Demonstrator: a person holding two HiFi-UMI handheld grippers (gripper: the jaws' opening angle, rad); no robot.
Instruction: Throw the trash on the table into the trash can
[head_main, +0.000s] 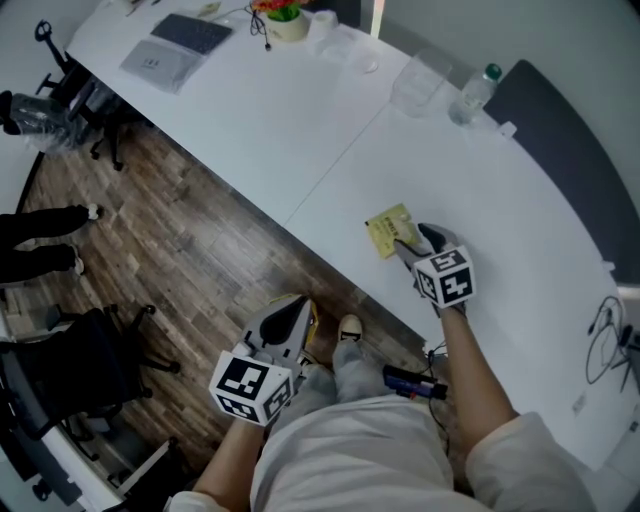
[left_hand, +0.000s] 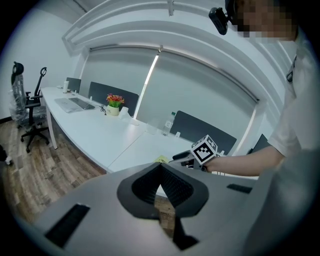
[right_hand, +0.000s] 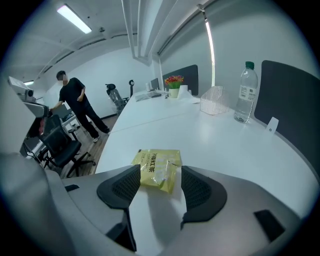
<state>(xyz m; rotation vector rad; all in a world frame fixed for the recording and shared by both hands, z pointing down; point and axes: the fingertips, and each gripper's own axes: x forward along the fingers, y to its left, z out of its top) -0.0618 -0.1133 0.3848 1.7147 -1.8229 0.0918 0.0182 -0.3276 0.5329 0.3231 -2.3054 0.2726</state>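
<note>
1. At the left, our left gripper (head_main: 290, 318) hangs over the wooden floor (head_main: 190, 240), off the edge of the tabletop (head_main: 300, 140). Its fingers (left_hand: 176, 187) meet at the tips with nothing between them.
2. In the middle, the yellow packet (head_main: 390, 231) lies flat on the white tabletop, near its front edge.
3. Just right of it, our right gripper (head_main: 405, 247) points down at the packet. Its fingers (right_hand: 200, 192) stand wide apart, one on each side of the packet's near end, and we see no squeeze on it.
4. Farther right and well behind, a clear wire basket (head_main: 418, 85) sits beside an upright water bottle (head_main: 474, 95).
</note>
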